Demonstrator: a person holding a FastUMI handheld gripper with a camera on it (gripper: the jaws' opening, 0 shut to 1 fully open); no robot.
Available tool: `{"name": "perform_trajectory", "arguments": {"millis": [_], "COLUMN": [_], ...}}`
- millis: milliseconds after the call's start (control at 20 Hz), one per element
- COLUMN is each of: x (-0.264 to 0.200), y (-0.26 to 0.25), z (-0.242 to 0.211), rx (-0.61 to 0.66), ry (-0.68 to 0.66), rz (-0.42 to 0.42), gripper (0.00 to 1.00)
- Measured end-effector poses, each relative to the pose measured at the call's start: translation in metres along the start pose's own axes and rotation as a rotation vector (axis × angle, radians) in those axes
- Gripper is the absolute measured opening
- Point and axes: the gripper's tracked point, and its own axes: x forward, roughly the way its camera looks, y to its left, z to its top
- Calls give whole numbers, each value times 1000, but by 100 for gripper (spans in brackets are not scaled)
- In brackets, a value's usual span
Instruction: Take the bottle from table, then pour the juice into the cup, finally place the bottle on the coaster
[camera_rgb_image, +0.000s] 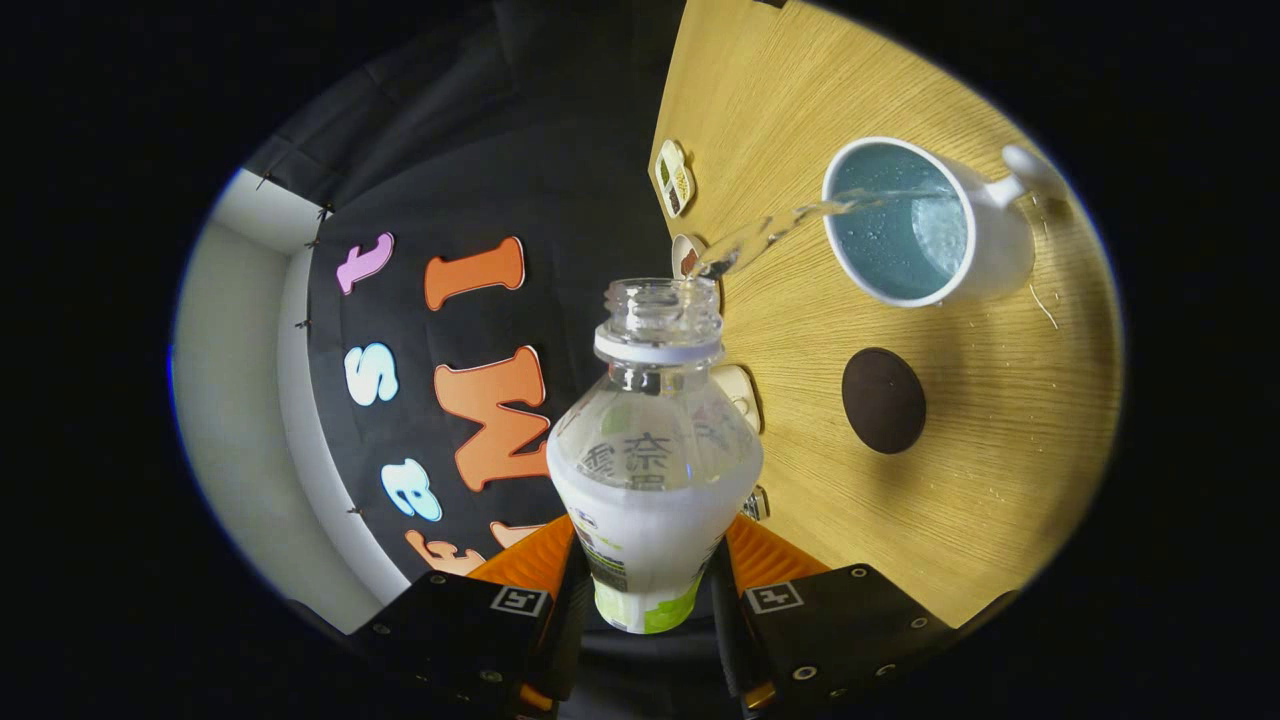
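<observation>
The gripper (650, 585) has its 2 fingers clamped on the bottle (652, 470), which is off the table (1000, 480) and tipped. A clear stream (770, 232) arcs from its open mouth into the white cup (915, 225) beyond. Pouring looks underway; the dark coaster (883, 400), near the cup, sits bare, so placing remains.

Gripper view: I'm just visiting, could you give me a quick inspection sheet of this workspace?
Surface: wooden table, a few droplets on it.
Job's things: open bottle tilted, a stream arcing from its mouth into the mug; dark round coaster bare, beside the mug.
Clutter: small objects along the table's edge, too small to identify.
Grippers: gripper fingers press both sides of the bottle.
Cables: nothing seen.
Surroundings: black cloth wall.
</observation>
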Motion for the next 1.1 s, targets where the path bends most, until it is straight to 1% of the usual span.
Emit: {"name": "perform_trajectory", "arguments": {"millis": [400, 650, 1100], "x": [3, 4, -1], "y": [-2, -1, 4], "z": [5, -1, 11], "rx": [24, 48, 65], "ry": [5, 14, 3], "rz": [4, 3, 24], "gripper": [57, 57, 57]}}
